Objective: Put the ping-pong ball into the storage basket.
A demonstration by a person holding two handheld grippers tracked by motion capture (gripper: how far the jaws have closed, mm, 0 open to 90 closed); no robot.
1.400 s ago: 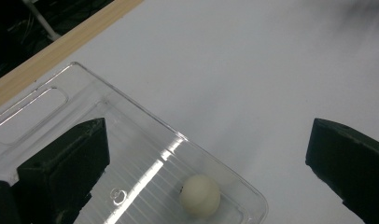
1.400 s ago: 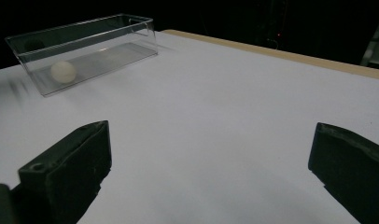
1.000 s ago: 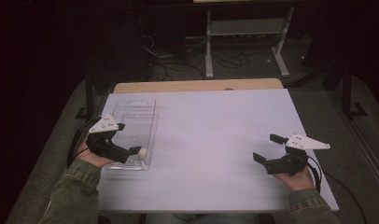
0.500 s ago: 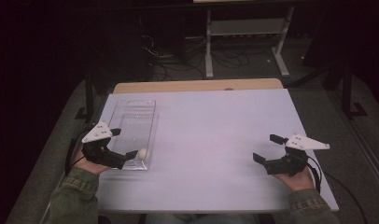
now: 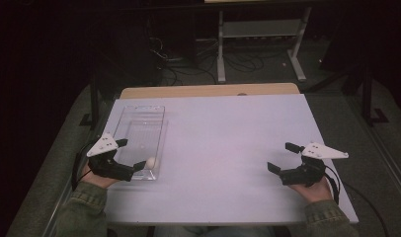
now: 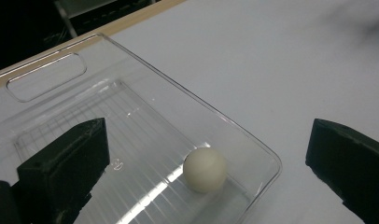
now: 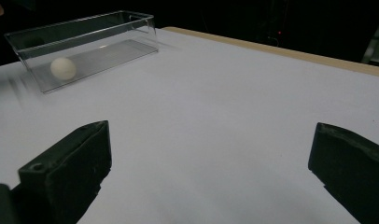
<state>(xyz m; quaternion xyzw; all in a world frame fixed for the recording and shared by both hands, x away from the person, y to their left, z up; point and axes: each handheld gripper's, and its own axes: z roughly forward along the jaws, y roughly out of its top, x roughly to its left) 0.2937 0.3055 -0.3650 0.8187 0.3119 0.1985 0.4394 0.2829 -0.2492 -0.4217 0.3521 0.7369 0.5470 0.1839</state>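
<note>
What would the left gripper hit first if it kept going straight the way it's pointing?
Probably the clear box: the left gripper hangs open over its near end, aimed at the white ball lying inside, though depth is uncertain.

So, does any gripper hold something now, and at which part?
Nothing is held. The left gripper stands open around the ball in the clear box; the right gripper is open over the table.
</note>
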